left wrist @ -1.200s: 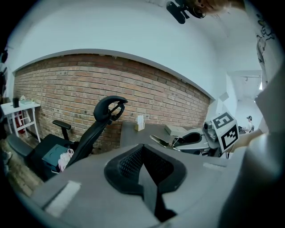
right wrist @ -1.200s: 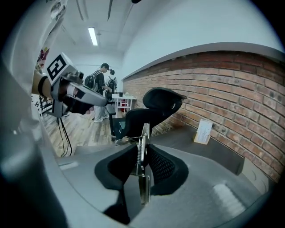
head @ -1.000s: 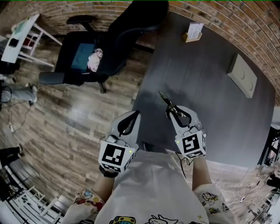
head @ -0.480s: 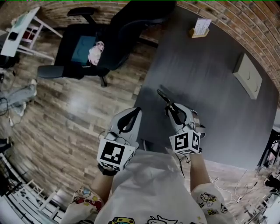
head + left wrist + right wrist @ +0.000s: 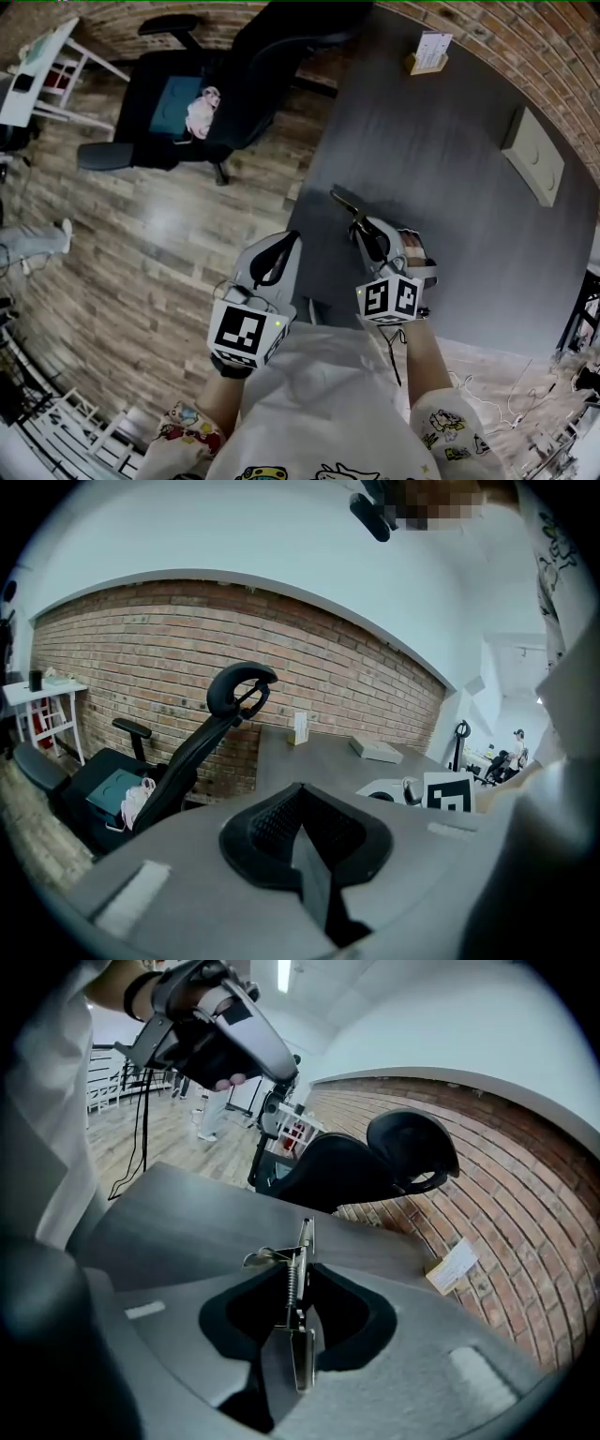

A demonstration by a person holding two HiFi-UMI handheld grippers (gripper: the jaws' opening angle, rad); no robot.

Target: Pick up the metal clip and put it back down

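The metal clip (image 5: 302, 1241) is pinched edge-on between the jaws of the right gripper (image 5: 367, 234). Its spring and front end project past the fingertips above the dark table (image 5: 459, 178), near the table's left edge, and contact with the surface cannot be told. The left gripper (image 5: 289, 246) is held near it, over the wooden floor (image 5: 141, 253) off the table's edge, with its jaws pressed together on nothing; a black office chair (image 5: 187, 103) is seen farther off.

The metal clip (image 5: 345, 206) sits between the right gripper's (image 5: 362, 229) jaws by the table's (image 5: 450, 216) left edge. The left gripper (image 5: 286, 246) hangs beyond that edge, over the floor (image 5: 159, 244). A card stand (image 5: 429, 52) sits at the far edge, a flat box (image 5: 534, 155) by the right edge, and a chair (image 5: 187, 103) stands off to the left.
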